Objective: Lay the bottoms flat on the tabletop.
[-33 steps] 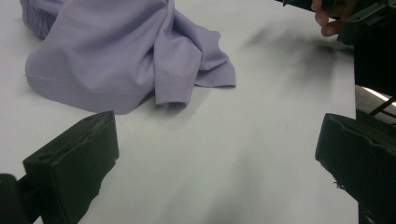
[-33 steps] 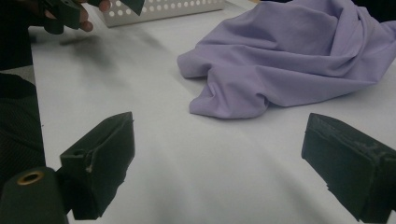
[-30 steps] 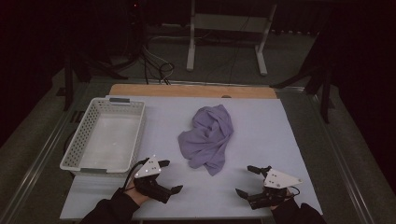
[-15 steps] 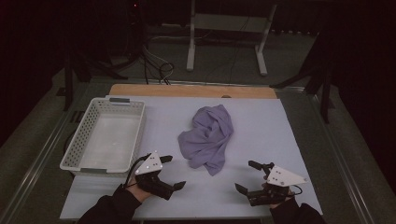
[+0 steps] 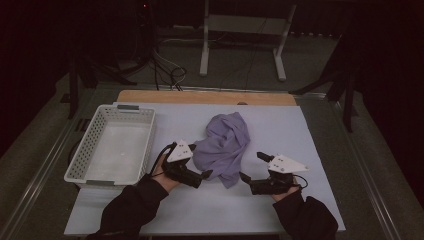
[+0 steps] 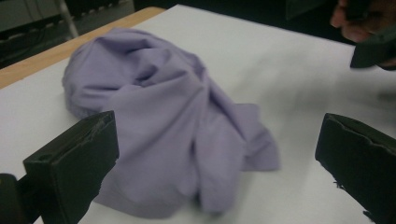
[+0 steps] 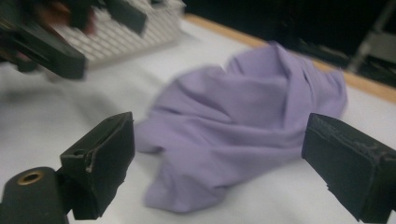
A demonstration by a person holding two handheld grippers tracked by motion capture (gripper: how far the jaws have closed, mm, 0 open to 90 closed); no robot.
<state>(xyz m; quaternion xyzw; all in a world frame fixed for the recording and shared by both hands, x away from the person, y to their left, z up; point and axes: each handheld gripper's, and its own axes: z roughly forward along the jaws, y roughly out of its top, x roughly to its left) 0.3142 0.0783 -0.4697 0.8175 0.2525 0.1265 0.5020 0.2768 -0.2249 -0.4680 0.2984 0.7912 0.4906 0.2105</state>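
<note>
A crumpled lilac cloth (image 5: 225, 145) lies in a heap on the middle of the white table (image 5: 305, 130). My left gripper (image 5: 201, 161) is open at the cloth's near left edge, its jaws wide apart on either side of the heap (image 6: 163, 121). My right gripper (image 5: 251, 166) is open too, just right of the cloth's near tip, jaws spread around the fabric (image 7: 252, 116). Neither holds anything. In the left gripper view (image 6: 219, 140) the right gripper (image 6: 373, 46) shows at the top right. The right gripper view (image 7: 224, 149) has the left gripper (image 7: 56, 46) at its top left.
A white slotted basket (image 5: 82, 150) with nothing in it stands on the left of the table, close to my left hand; its wall (image 7: 140, 32) appears in the right gripper view. A wooden strip (image 5: 205, 97) runs along the table's far edge. Stands and cables occupy the dark floor beyond.
Both grippers have moved forward from the near edge to the cloth, the left one also to the right, the right one slightly left. Both stay open; the cloth has not moved.
</note>
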